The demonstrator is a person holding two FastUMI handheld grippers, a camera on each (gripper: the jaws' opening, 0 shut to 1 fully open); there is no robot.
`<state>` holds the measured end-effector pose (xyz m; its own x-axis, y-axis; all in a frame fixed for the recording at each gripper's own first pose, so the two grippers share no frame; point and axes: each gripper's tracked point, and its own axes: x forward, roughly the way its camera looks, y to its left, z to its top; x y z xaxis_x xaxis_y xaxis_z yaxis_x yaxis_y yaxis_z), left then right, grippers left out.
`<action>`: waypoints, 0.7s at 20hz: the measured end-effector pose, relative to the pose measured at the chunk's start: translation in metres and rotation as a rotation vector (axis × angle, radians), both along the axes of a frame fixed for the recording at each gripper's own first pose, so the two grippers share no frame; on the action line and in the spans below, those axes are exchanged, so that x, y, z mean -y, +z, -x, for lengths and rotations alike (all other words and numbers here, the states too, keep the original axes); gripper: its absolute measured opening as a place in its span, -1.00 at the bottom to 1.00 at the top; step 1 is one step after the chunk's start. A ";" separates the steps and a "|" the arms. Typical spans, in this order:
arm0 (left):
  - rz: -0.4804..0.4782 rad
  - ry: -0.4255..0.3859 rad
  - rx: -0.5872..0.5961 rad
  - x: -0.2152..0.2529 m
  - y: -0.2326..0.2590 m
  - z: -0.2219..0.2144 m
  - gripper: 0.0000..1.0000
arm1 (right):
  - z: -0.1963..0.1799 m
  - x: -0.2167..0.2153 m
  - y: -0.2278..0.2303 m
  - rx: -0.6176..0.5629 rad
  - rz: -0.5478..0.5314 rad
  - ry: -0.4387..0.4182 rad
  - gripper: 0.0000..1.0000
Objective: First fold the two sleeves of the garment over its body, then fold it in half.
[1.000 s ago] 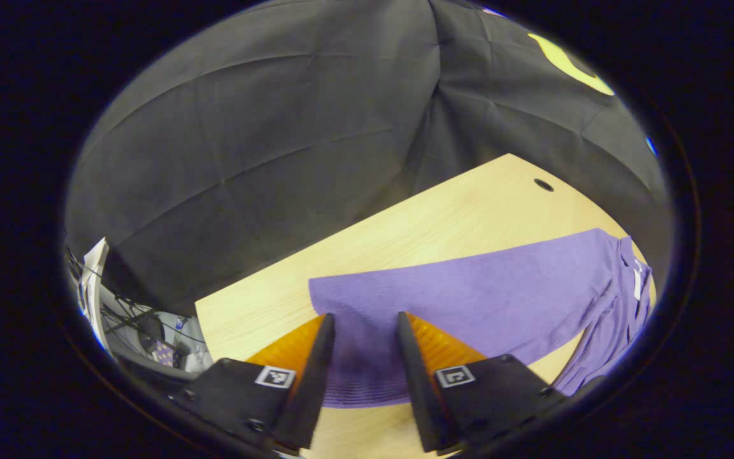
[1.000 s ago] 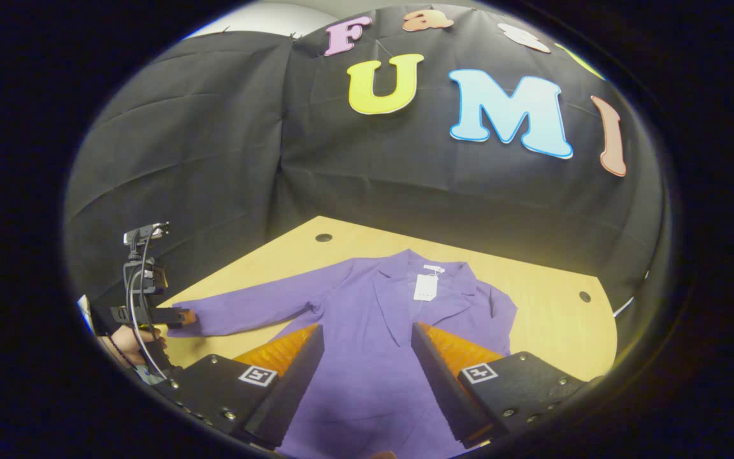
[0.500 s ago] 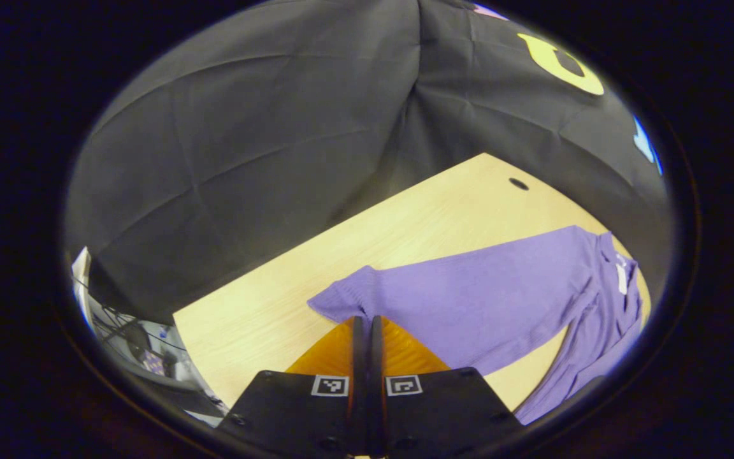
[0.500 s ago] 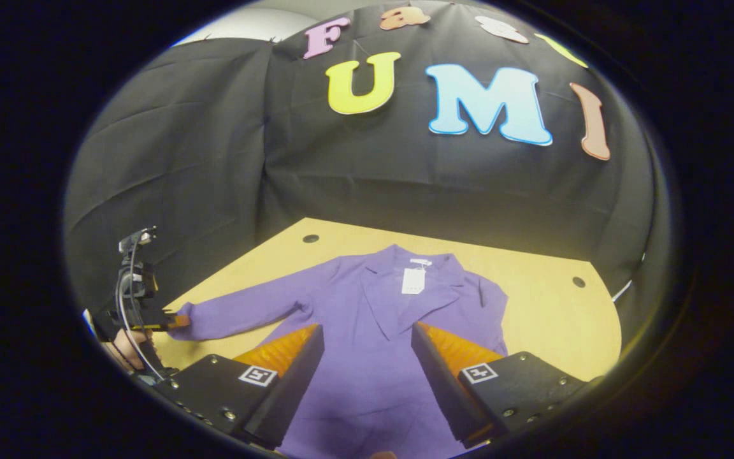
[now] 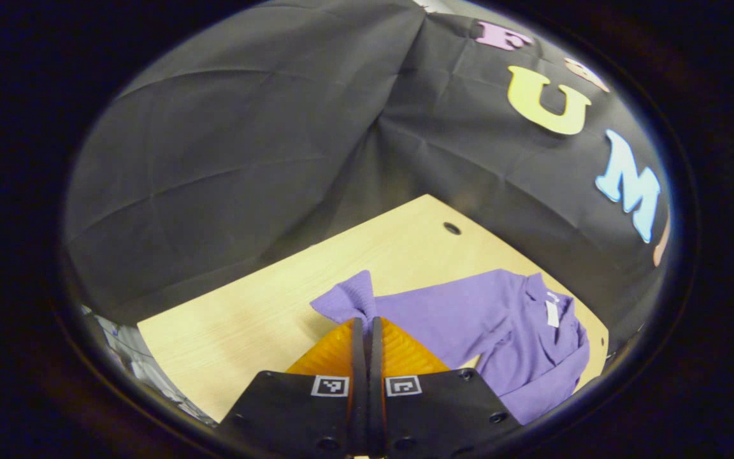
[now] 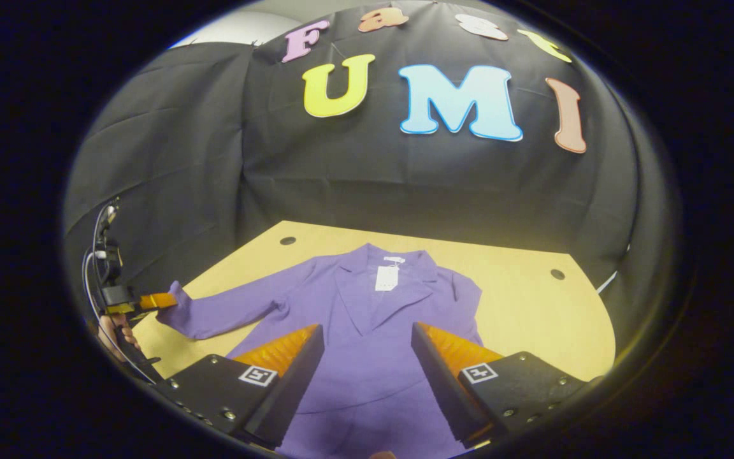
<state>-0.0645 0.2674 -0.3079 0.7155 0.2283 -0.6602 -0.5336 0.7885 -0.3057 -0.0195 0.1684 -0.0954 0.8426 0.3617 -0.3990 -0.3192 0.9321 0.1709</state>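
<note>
Here the left gripper (image 5: 367, 326) pinches the purple garment's (image 6: 367, 331) sleeve cuff (image 5: 346, 298).

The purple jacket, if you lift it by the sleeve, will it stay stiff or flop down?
Probably flop. The sleeve already bends and droops where the left gripper pinches its cuff. The jacket looks like soft knit and lies flat on the table, so the rest would likely drag along, not lift in one piece.

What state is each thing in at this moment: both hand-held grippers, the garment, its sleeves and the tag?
Left hand-held gripper: shut on the sleeve cuff, lifted off the table.
Right hand-held gripper: open, holding nothing, over the garment body.
Purple garment: spread flat, front up, not folded in half.
Pinched sleeve: stretched outward, not folded over.
Other sleeve: close along the body.
White tag: lying at the collar.
Table: bearing the garment.
</note>
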 end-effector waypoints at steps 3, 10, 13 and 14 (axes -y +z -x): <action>0.039 -0.081 0.051 0.044 0.026 -0.029 -0.87 | 0.002 0.009 -0.003 0.000 -0.012 -0.028 0.80; 0.087 -0.343 0.151 0.171 0.085 -0.081 -0.86 | 0.004 0.051 -0.013 -0.004 -0.024 -0.122 0.80; 0.108 -0.459 0.175 0.231 0.106 -0.091 -0.87 | 0.005 0.074 -0.022 -0.015 -0.025 -0.170 0.80; 0.119 -0.492 0.179 0.250 0.109 -0.093 -0.87 | 0.006 0.081 -0.025 -0.020 -0.027 -0.185 0.80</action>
